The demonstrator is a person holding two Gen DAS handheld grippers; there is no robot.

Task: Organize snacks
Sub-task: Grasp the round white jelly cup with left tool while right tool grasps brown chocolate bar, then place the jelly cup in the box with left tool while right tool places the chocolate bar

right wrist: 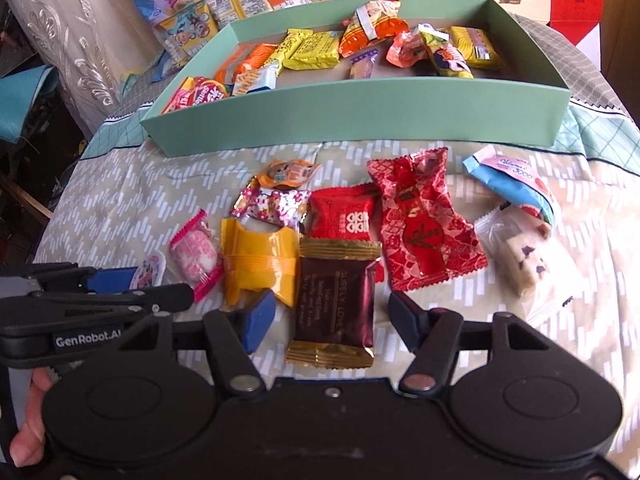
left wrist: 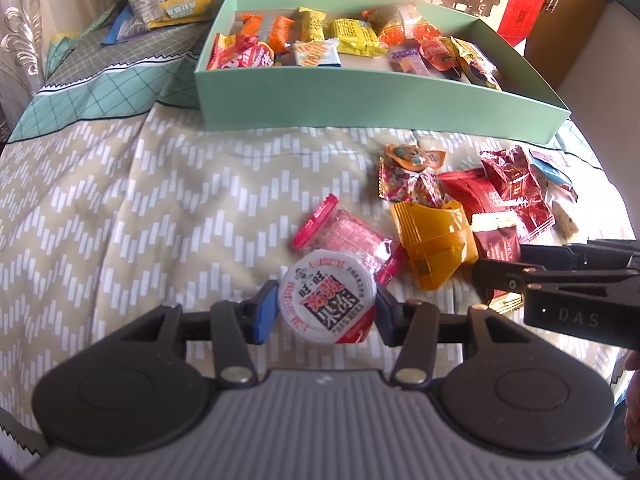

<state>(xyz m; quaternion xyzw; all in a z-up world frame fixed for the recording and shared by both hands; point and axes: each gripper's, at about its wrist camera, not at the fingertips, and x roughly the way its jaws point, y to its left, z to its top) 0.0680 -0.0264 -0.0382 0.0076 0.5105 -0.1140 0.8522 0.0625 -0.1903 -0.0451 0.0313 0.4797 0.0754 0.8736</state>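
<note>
A round white jelly cup [left wrist: 327, 297] with red and black print sits between the blue pads [left wrist: 264, 314] of my left gripper [left wrist: 326, 314], and both pads press on its sides. My right gripper [right wrist: 332, 318] stands open around a dark maroon packet [right wrist: 334, 300] with gold ends; a small gap shows on each side. Both lie on the patterned cloth [left wrist: 160, 208]. Beyond them stands the mint green box [right wrist: 352, 120], holding several orange, yellow and red snacks. Loose snacks lie in front of it: a yellow pouch [right wrist: 260, 264], a red packet [right wrist: 344, 216], a pink candy [right wrist: 196, 256].
A large red patterned wrapper [right wrist: 424, 232], a blue and white sachet [right wrist: 516, 188] and a clear-wrapped nougat bar [right wrist: 524, 264] lie to the right. Cartoon snack bags [right wrist: 188, 4] lean behind the box. A hand [right wrist: 28, 436] shows at the lower left.
</note>
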